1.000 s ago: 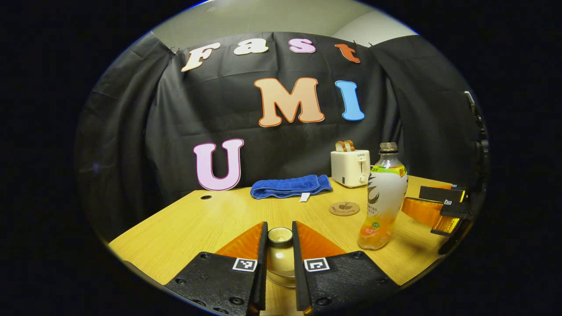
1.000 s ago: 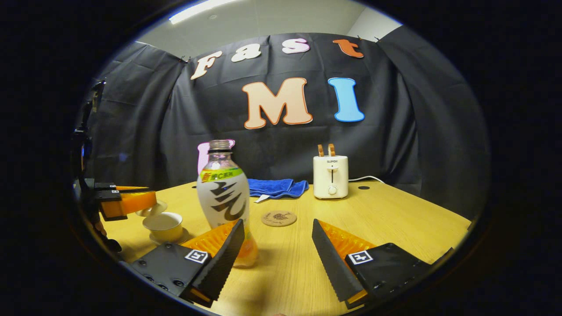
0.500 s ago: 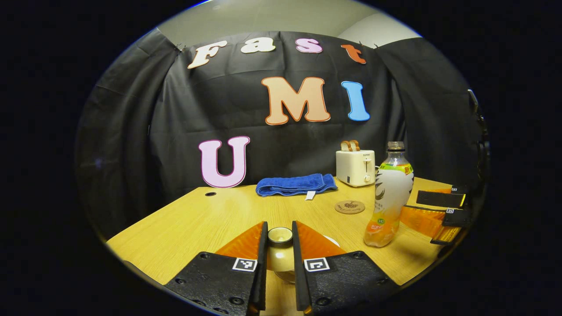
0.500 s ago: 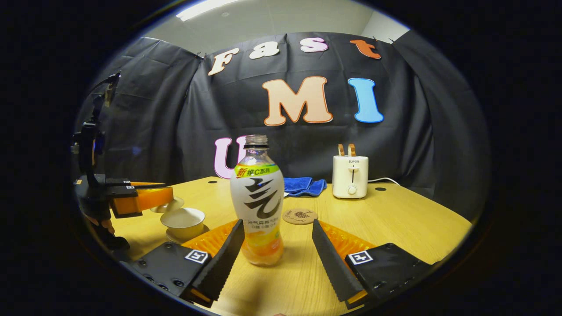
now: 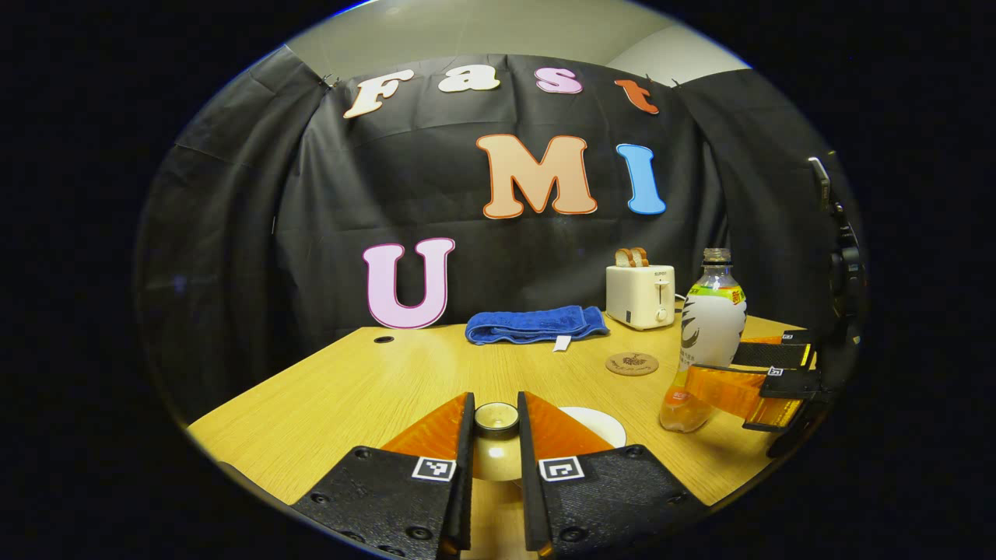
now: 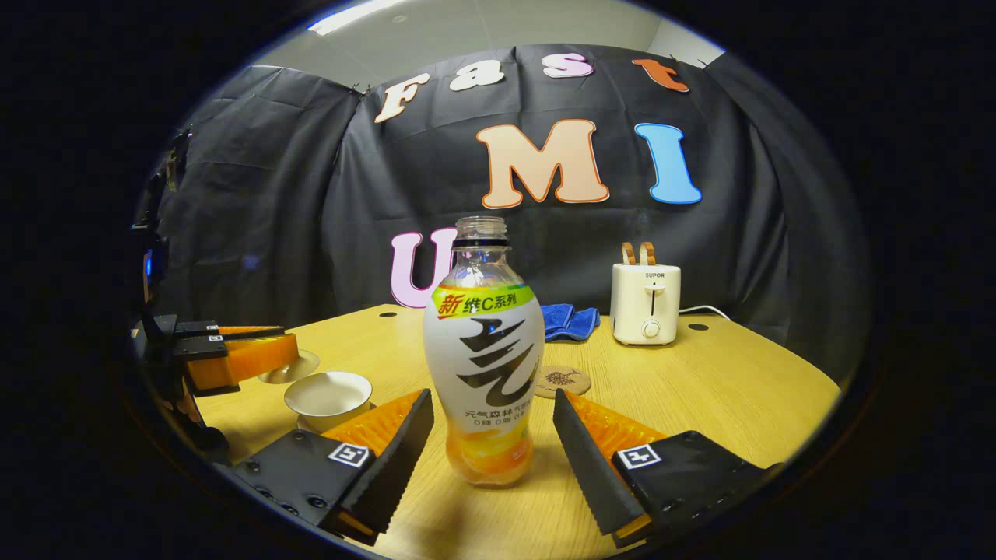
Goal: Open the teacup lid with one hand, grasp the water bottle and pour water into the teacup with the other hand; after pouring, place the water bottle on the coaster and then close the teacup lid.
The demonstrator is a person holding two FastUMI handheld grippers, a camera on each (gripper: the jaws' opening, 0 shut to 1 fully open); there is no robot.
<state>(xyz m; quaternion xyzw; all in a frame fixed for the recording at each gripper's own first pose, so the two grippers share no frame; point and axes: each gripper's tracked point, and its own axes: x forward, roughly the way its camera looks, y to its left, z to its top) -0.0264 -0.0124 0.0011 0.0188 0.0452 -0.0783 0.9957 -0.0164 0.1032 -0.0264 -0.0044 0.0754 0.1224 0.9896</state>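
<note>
A clear bottle point(image 6: 484, 350) with orange drink at its bottom and no cap stands upright on the wooden table point(image 6: 700, 389). My right gripper point(image 6: 490, 412) is open, one finger on each side of the bottle's lower half with gaps left. My left gripper point(image 5: 496, 404) is shut on the knob of the cream teacup lid point(image 5: 496, 463), held above the table. The white teacup point(image 6: 328, 393) stands uncovered on its saucer, just right of the lid. In the right gripper view the left gripper point(image 6: 288, 342) holds the lid point(image 6: 292, 367) beside the cup. A round brown coaster point(image 6: 562, 381) lies behind the bottle.
A cream toaster point(image 6: 644, 303) with two slices stands at the back, its cord trailing right. A folded blue towel point(image 5: 537, 324) lies by the cloth wall. In the left gripper view the bottle point(image 5: 704, 334), coaster point(image 5: 632, 363) and right gripper point(image 5: 716, 362) sit at the right.
The right gripper has closed in on the bottle, which now stands between its open fingers. The left gripper carried the lid off the cup; the cup's rim now shows beside it.
</note>
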